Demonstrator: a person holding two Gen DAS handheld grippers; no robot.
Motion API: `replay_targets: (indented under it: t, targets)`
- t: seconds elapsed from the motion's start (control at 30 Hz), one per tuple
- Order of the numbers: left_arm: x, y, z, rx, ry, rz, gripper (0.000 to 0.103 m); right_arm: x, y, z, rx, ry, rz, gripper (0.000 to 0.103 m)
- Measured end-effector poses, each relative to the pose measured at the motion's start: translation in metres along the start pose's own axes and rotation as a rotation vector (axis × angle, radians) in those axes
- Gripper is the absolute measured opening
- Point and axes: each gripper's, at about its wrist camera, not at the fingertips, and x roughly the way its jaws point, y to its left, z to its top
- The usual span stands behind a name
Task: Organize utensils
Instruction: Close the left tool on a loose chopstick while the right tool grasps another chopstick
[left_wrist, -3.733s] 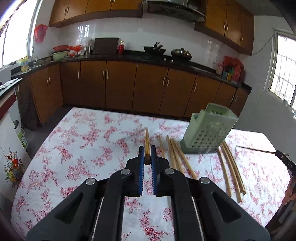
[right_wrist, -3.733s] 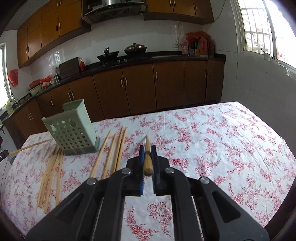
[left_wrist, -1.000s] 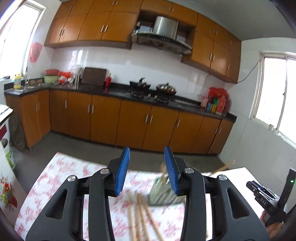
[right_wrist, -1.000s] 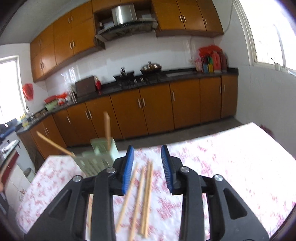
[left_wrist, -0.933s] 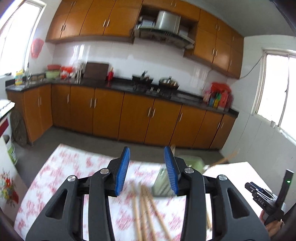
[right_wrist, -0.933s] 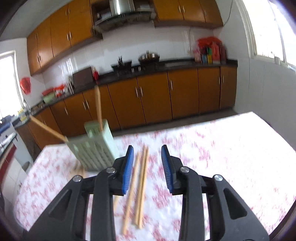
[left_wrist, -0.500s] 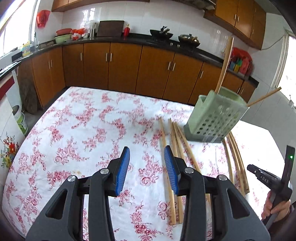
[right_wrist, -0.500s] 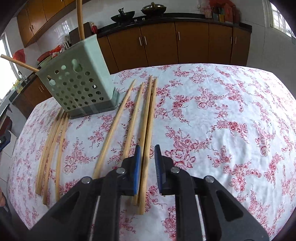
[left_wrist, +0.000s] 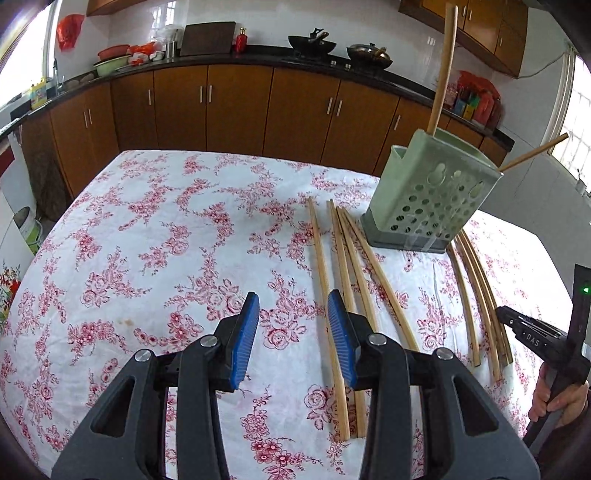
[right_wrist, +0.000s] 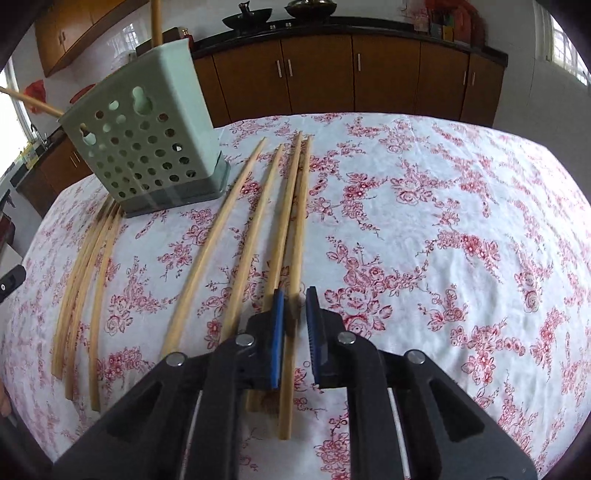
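The only writing we can read is "DAS" on the right gripper's black body, seen from the left camera. Our right gripper has just been closing, its jaws now narrow around one chopstick of the four lying beside the holder; whether the pads press it, we cannot tell. Our left gripper hangs part open and empty over the cloth, the leftmost chopstick just inside its right finger.

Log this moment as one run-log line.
right gripper: closing around rightmost chopstick | left gripper: open, empty | holder: two chopsticks in
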Motion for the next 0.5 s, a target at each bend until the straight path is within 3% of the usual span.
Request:
replay_targets:
  t: [0.1,0.27,0.5]
  targets:
    - [0.004,-0.003,-0.004,0.010,0.017,-0.005,0.039,0.000,0.004,0.000,-0.030,-0.004,-0.041,0.008]
    - [0.011,-0.009,-0.014,0.044,0.055,-0.030,0.038,-0.001,-0.040,0.005,0.151,-0.017,-0.140,0.008]
    - [0.029,-0.024,-0.027,0.095,0.116,-0.032,0.025,-0.008,-0.057,0.000,0.157,-0.027,-0.151,0.008]
